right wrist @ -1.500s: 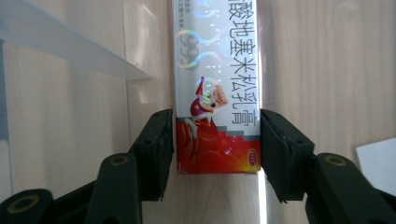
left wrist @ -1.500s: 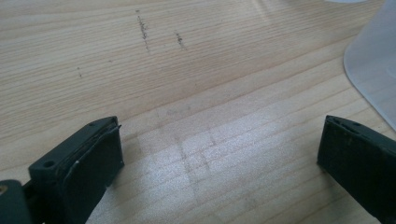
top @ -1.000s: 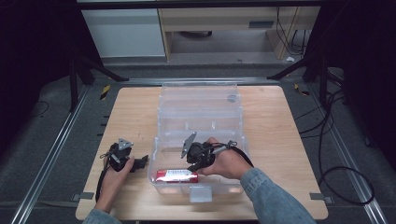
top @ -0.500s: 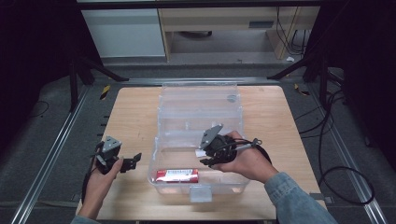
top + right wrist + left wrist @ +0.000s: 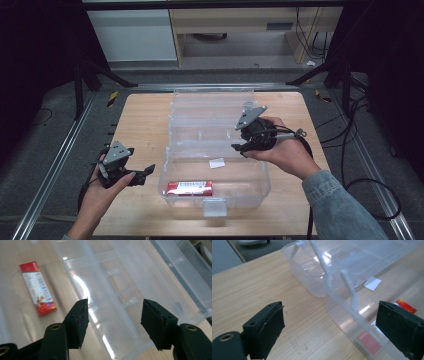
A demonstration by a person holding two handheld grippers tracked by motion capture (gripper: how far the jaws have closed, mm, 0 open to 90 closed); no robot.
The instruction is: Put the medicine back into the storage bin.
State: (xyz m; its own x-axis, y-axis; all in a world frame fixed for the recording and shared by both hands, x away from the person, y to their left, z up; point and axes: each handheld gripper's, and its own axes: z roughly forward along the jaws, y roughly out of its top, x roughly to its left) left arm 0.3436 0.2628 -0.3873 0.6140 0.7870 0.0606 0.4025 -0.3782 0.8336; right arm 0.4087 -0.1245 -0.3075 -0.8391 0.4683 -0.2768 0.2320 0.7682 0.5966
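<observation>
Red packet (image 5: 189, 188) lies flat in the clear plastic box (image 5: 216, 202), in its front tray near the surface's near edge. Left hand-held gripper (image 5: 142, 173) hovers just outside the box's left wall, jaws apart and holding nothing. Right hand-held gripper (image 5: 243, 146) hangs above the box's middle, toward its right side, jaws likewise spread and empty. Farther back, the box's open lid (image 5: 210, 107) reaches toward the far edge.

There is one clear plastic box (image 5: 215, 150) (its lid is open) on one wooden table (image 5: 145, 120). Inside the box lies one red packet (image 5: 189, 188) and one small white paper slip (image 5: 217, 162). Two hands each hold one hand-held gripper, so two: left (image 5: 142, 172) and right (image 5: 239, 146).
</observation>
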